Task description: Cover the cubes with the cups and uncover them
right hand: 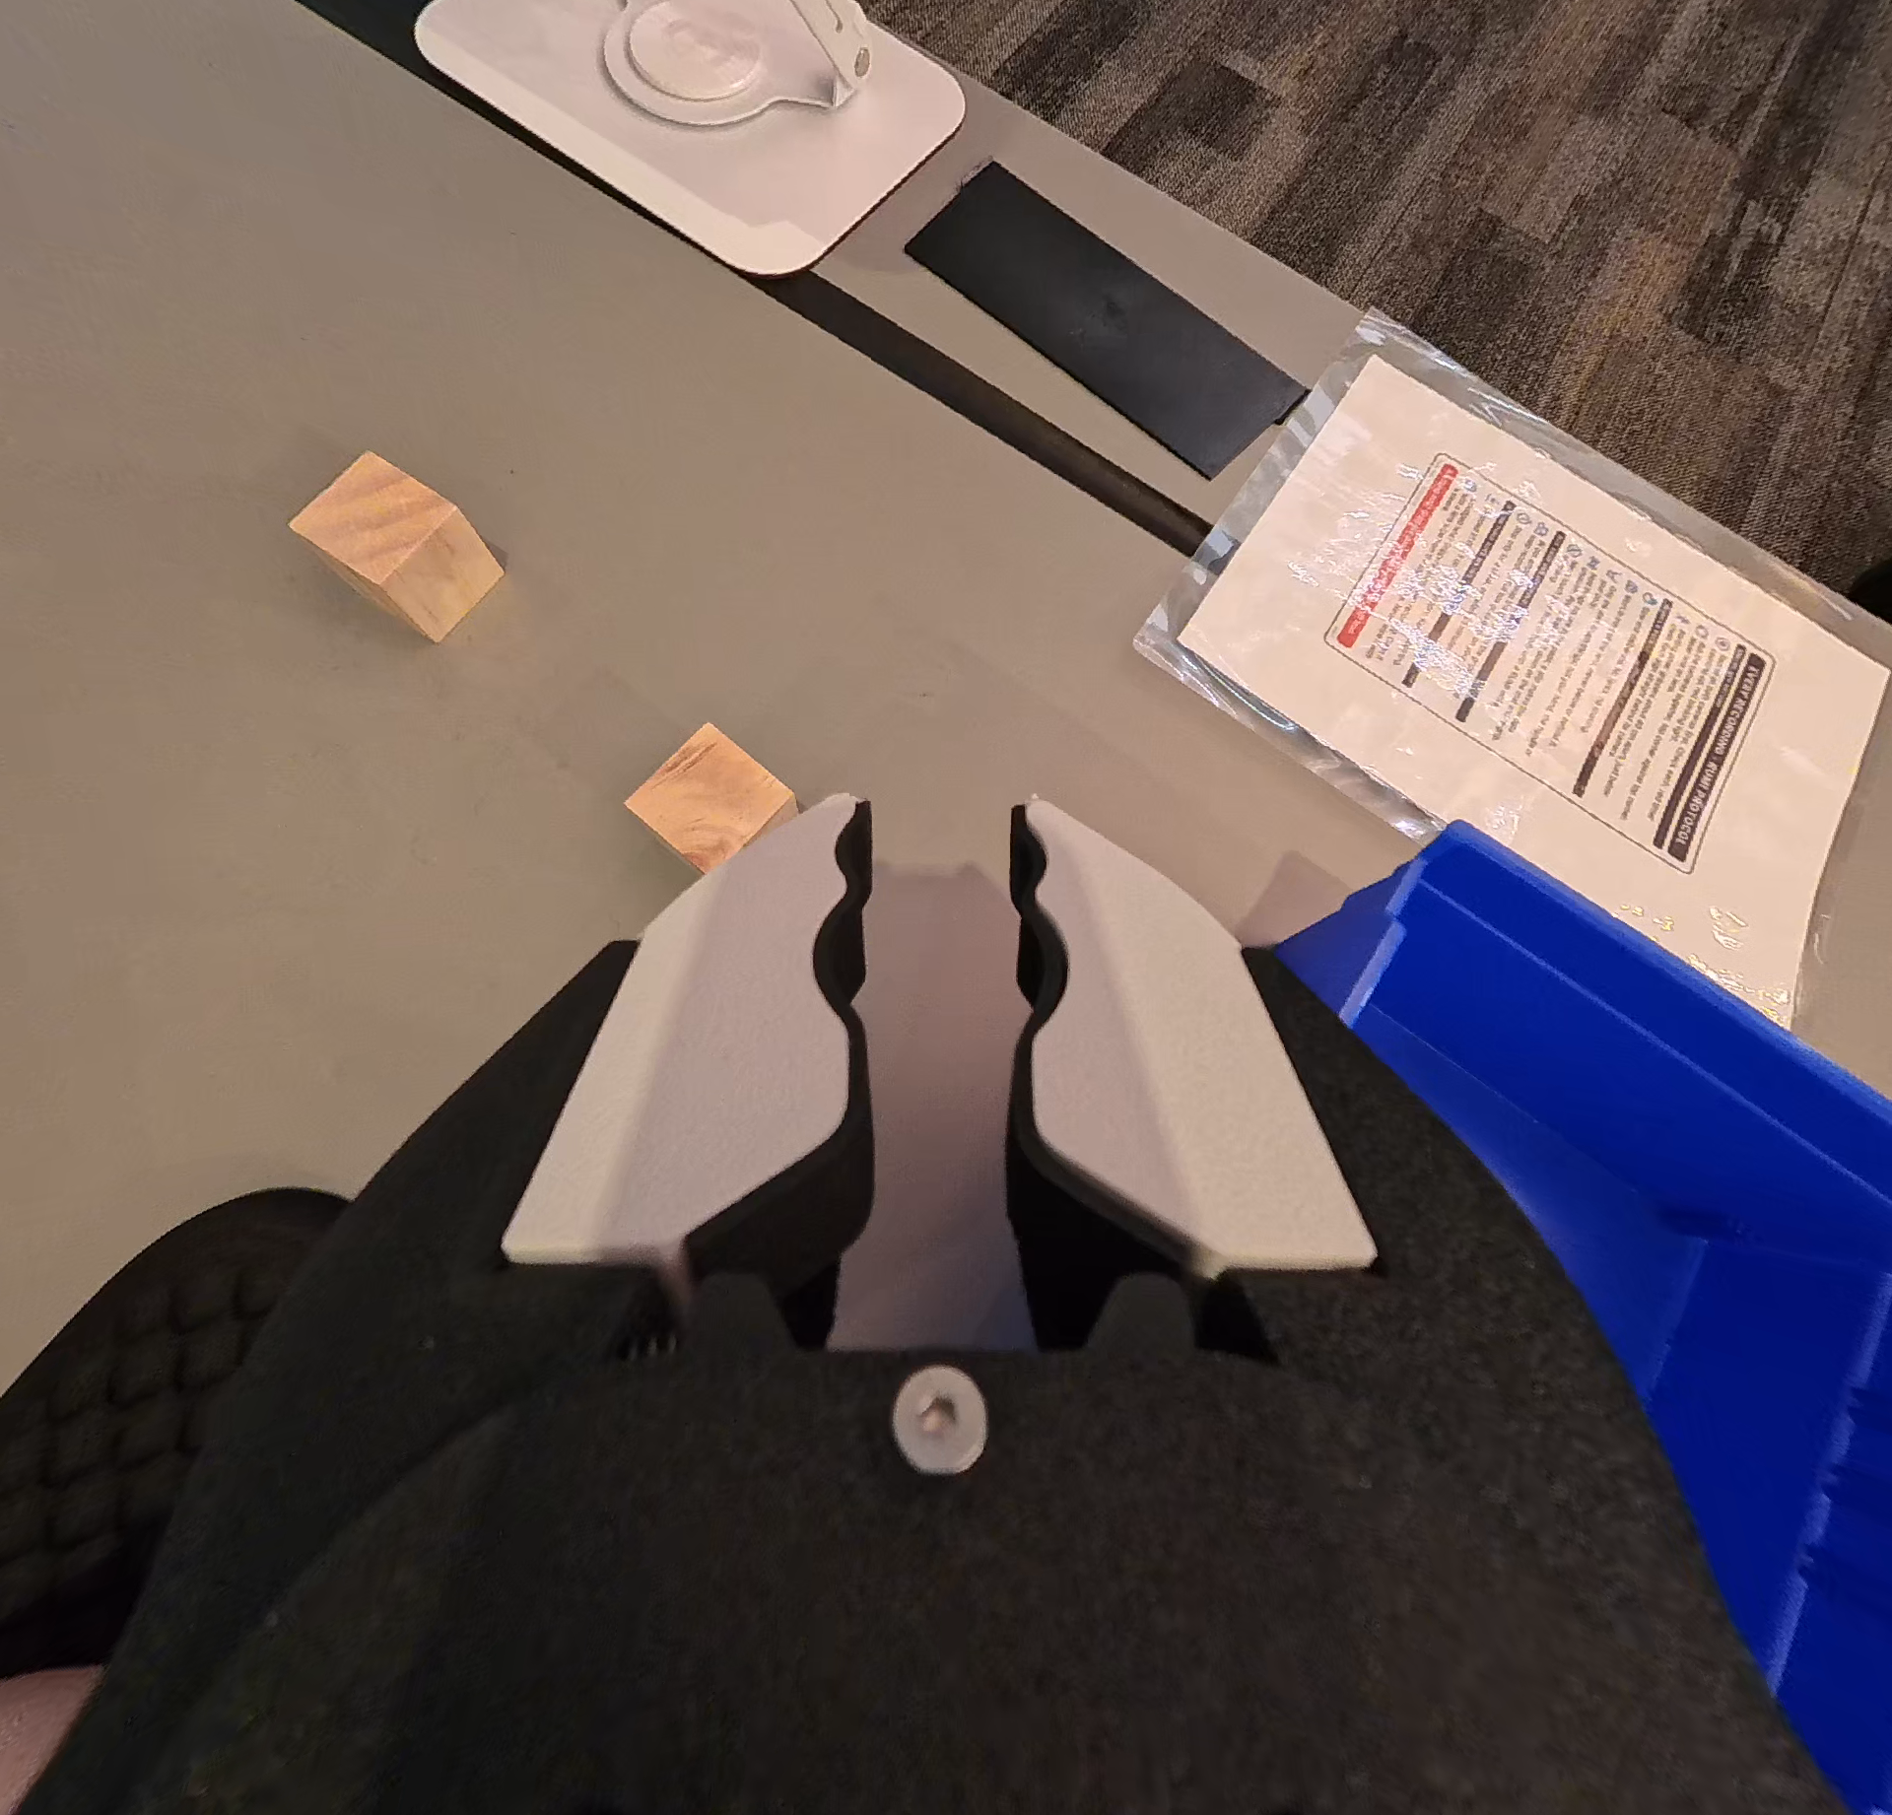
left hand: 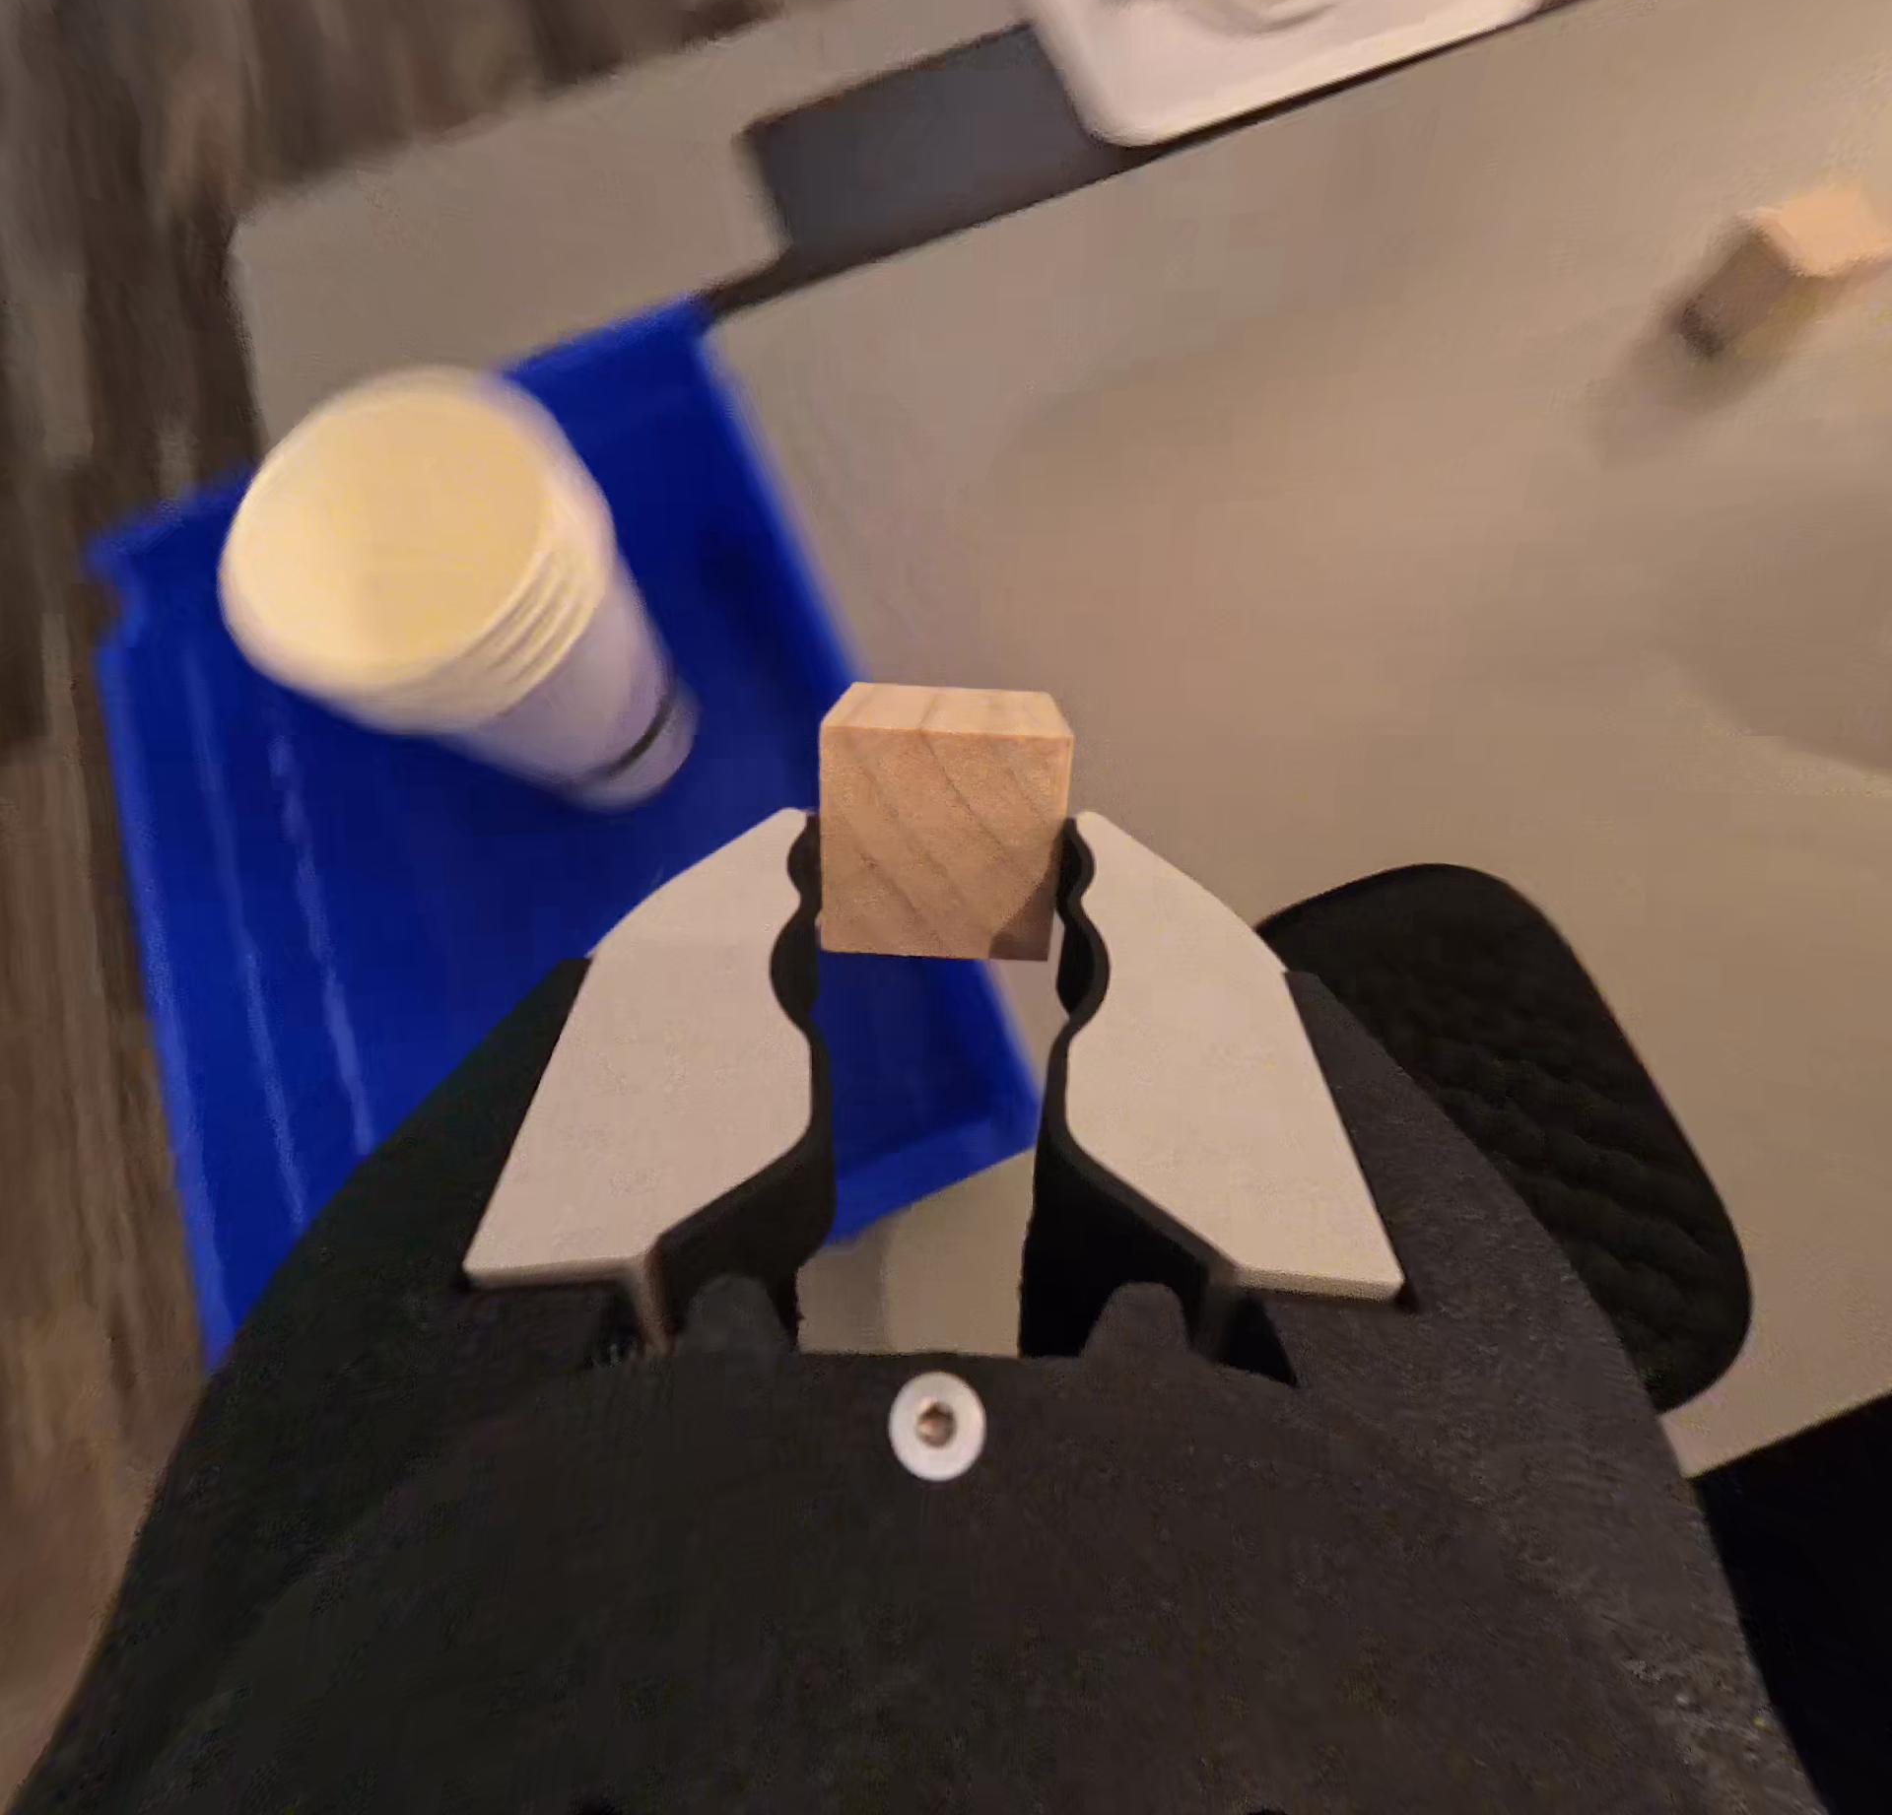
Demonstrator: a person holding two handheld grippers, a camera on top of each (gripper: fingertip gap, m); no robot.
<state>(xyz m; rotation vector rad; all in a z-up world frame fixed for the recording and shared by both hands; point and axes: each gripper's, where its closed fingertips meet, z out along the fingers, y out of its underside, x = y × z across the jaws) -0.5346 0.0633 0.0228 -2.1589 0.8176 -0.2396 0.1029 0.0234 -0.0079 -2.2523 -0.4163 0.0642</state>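
Your left gripper (left hand: 944,824) clamps a cube (left hand: 944,824) above the blurred cup stack (left hand: 440,578); your right gripper (right hand: 940,814), narrowly parted and empty, half-hides a worktop cube (right hand: 706,793).

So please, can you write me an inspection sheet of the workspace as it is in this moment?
Surface: grey table, bare in the middle.
Job's things: stack of paper cups in blue bin; two wooden cubes on table.
Clutter: white stand base, bagged printed sheet, second blue bin.
Grippers: left gripper shut on held cube; right gripper open, empty.
Cables: nothing seen.
Surroundings: dark patterned carpet.
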